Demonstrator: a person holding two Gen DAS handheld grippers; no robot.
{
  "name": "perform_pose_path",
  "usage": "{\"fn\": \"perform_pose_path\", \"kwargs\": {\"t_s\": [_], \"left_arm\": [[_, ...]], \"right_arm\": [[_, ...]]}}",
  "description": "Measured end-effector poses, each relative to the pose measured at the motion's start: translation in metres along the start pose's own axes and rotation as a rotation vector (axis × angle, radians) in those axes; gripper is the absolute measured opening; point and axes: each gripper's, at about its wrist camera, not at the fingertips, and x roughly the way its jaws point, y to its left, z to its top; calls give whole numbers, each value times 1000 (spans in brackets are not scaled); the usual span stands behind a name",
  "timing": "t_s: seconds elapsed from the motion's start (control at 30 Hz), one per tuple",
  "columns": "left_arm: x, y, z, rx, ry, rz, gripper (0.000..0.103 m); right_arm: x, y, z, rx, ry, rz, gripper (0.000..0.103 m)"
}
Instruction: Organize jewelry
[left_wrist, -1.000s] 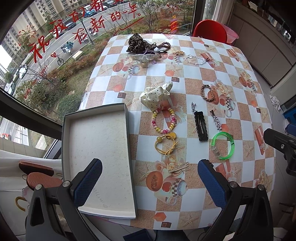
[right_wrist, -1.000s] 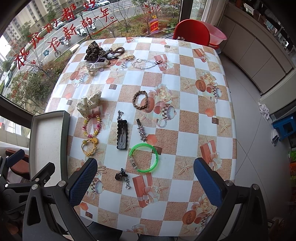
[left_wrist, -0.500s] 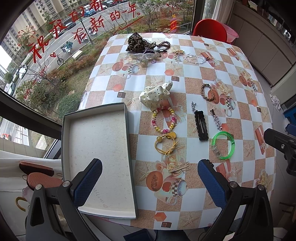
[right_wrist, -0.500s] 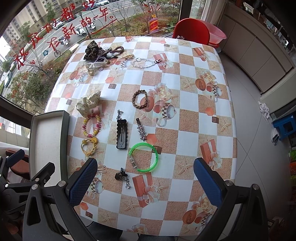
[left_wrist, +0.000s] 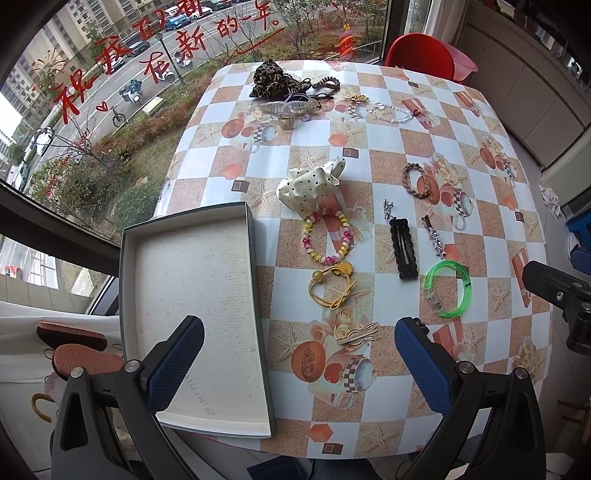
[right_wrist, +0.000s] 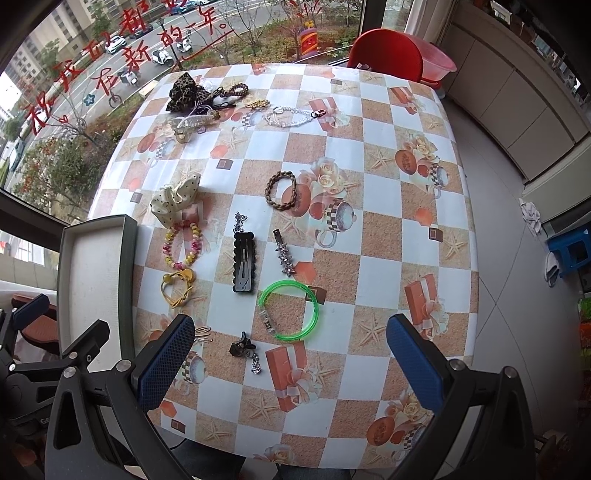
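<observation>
An empty grey tray (left_wrist: 192, 413) (right_wrist: 62, 258) lies at the table's left front corner. Jewelry is spread on the checked tablecloth: a green bangle (left_wrist: 448, 288) (right_wrist: 290, 312), a black hair clip (left_wrist: 404, 253) (right_wrist: 243, 262), a bead bracelet (left_wrist: 327, 236) (right_wrist: 183, 243), a yellow hair tie (left_wrist: 330, 286) (right_wrist: 177, 286), a gold clip (left_wrist: 358, 332), a star pin (right_wrist: 283, 251), a braided band (right_wrist: 281, 190) and a small dark charm (right_wrist: 245, 350). My left gripper (left_wrist: 299, 363) is open above the tray's right edge. My right gripper (right_wrist: 290, 363) is open above the charm.
A polka-dot scrunchie (left_wrist: 312, 186) lies mid-table. A leopard scrunchie (left_wrist: 269, 79), a clear claw clip (left_wrist: 284, 107) and a silver chain (right_wrist: 295, 116) lie at the far edge by the window. A red chair (right_wrist: 384, 55) stands behind the table.
Both views have shifted only slightly. No item has moved and both grippers stay open.
</observation>
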Motion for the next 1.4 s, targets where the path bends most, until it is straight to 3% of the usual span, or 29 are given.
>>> {"fn": "perform_pose_path", "kwargs": {"t_s": [0.1,0.33,0.8,1.1,1.17,1.23,1.3,1.33,1.4], "left_arm": [[2,-1,3,6,10,-1,103],[19,-3,16,30,28,-29,103],[80,-17,96,93,-39,-18,103],[138,-26,134,124,-10,-25,103],[152,-29,138,126,17,-21,92],[163,-30,138,122,40,-20,92],[169,-31,138,120,43,-16,84],[173,-31,138,124,52,-12,78],[177,-31,138,122,55,-2,78]], "right_arm": [[8,-2,-8,10,28,1,103],[25,-28,8,88,78,9,103],[99,-49,4,126,200,4,103],[151,-45,4,119,261,-21,100],[157,-44,4,119,261,-25,98],[164,-43,4,114,261,-31,91],[171,-43,4,116,267,-28,80],[174,-43,4,119,271,-25,78],[175,-41,6,109,248,-37,77]]}}
